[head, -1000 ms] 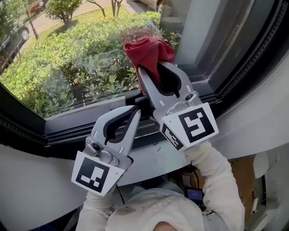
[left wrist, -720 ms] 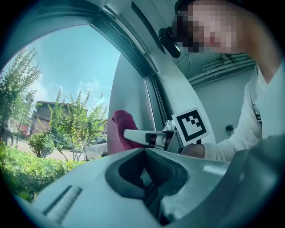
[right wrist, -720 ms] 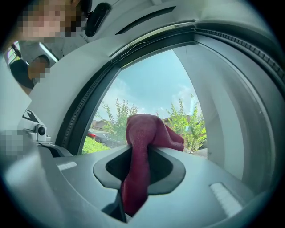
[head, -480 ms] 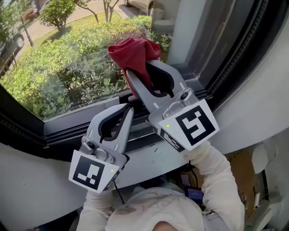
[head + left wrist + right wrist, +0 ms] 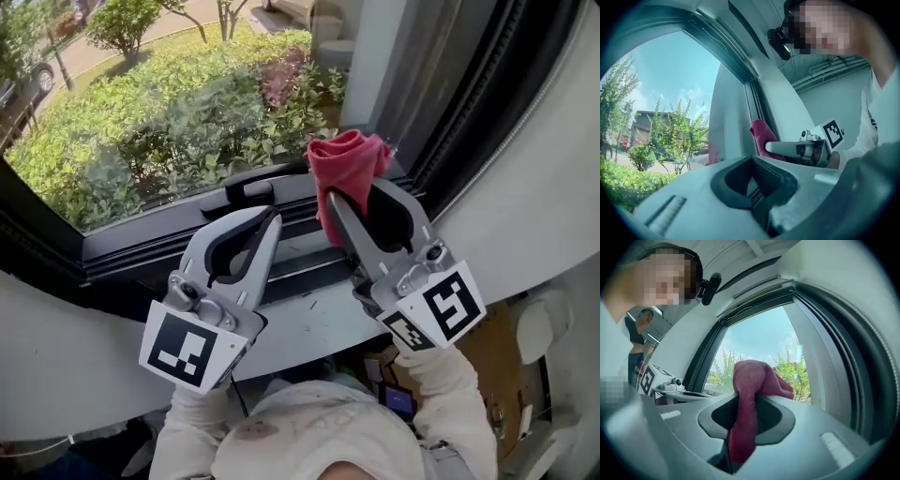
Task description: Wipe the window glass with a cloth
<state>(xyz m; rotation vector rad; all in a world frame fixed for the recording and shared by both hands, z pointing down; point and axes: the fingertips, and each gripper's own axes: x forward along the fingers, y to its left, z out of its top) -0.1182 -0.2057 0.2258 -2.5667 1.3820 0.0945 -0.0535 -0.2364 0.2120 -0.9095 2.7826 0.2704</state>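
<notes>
My right gripper (image 5: 361, 192) reaches up and forward from the sleeved forearm, jaws clamped on the red cloth (image 5: 347, 164). The cloth bunches above the jaw tips at the lower right corner of the window glass (image 5: 169, 122), just above the dark frame (image 5: 141, 244). My left gripper (image 5: 262, 217) sits lower and beside it, angled toward the black handle (image 5: 248, 187), jaws closed on nothing.

From the head view I cannot tell whether the cloth presses on the glass or the frame, and the bunch hides the right jaw tips. The right gripper view shows what the head view does not: a strip of cloth (image 5: 750, 380) running down between the jaws. The left gripper view shows the cloth (image 5: 760, 131) close against the window's upright edge.
</notes>
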